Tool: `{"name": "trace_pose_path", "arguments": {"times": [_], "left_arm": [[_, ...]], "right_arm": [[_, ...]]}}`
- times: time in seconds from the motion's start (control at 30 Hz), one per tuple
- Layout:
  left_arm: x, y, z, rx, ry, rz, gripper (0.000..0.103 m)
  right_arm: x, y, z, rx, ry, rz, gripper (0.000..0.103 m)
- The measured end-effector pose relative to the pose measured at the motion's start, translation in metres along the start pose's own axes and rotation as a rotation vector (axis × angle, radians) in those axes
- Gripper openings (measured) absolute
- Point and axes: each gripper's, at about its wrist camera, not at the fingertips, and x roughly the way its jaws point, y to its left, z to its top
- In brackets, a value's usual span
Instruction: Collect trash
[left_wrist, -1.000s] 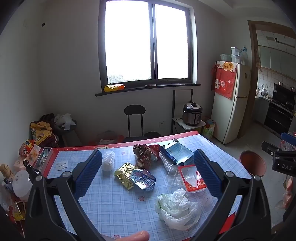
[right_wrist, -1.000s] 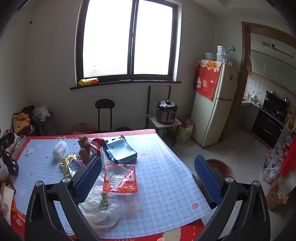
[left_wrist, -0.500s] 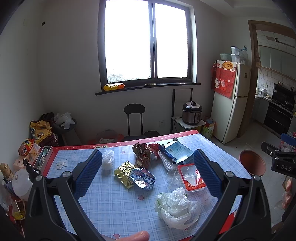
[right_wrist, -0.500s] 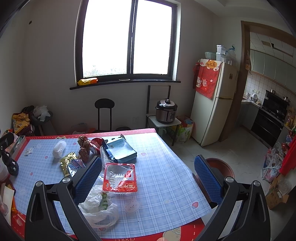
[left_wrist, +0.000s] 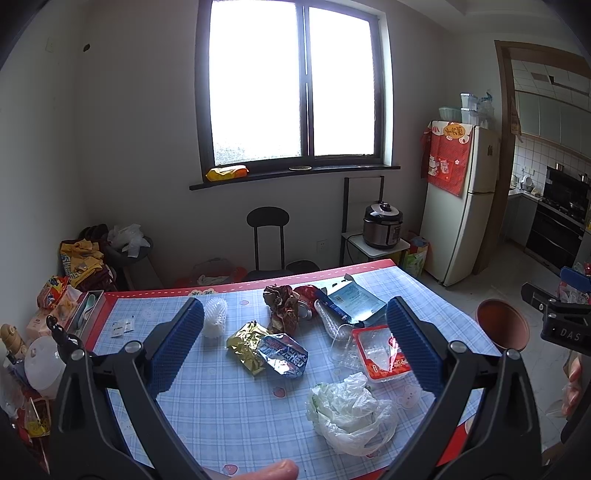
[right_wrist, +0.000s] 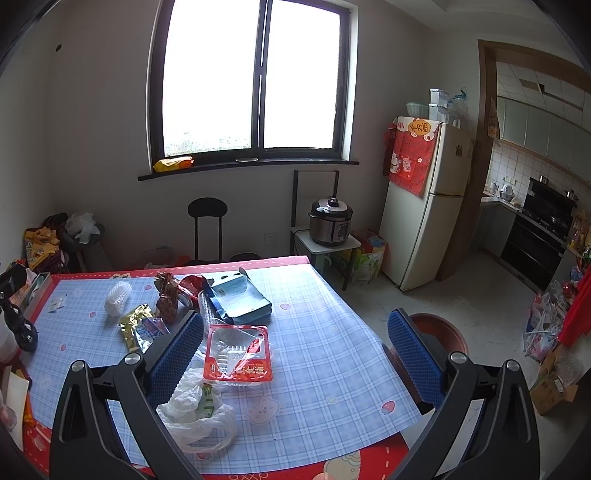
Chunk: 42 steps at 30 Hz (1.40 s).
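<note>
Trash lies on a blue checked table (left_wrist: 221, 406) (right_wrist: 325, 354): a crumpled white plastic bag (left_wrist: 351, 410) (right_wrist: 199, 417), a red-rimmed clear tray (left_wrist: 380, 354) (right_wrist: 238, 354), a blue-silver wrapper (left_wrist: 284, 354), a gold wrapper (left_wrist: 245, 341) (right_wrist: 135, 325), a brown crumpled wrapper (left_wrist: 282, 302) (right_wrist: 166, 295), a blue carton (left_wrist: 351, 299) (right_wrist: 236, 299) and a white foam net (left_wrist: 215, 319) (right_wrist: 117, 297). My left gripper (left_wrist: 295, 347) is open and empty above the near table edge. My right gripper (right_wrist: 295, 354) is open and empty, held above the table's right part.
A brown round bin (left_wrist: 502, 328) (right_wrist: 439, 332) stands on the floor right of the table. A black stool (left_wrist: 267, 240), a rice cooker (right_wrist: 330, 221) on a small stand and a fridge (right_wrist: 424, 203) are behind. Clutter lines the table's left edge (left_wrist: 44, 332).
</note>
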Motion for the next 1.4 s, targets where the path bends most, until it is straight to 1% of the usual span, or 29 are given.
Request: {"name": "trace_pose_path", "arguments": {"times": [0.63, 0.7, 1.4], "left_arm": [[0.0021, 0.0016, -0.0038, 0.002, 0.005, -0.003, 0.098], [-0.0037, -0.0038, -0.0032, 0.005, 0.005, -0.001, 0.098], [-0.0032, -0.0059, -0.0033, 0.006, 0.009, -0.002, 0.098]], "right_arm": [[0.0075, -0.0040, -0.0052, 0.012, 0.013, 0.010, 0.098], [0.0075, -0.0045, -0.0056, 0.013, 0.012, 0.011, 0.098], [0.0091, -0.0071, -0.0057, 0.023, 0.015, 0.017, 0.098]]}}
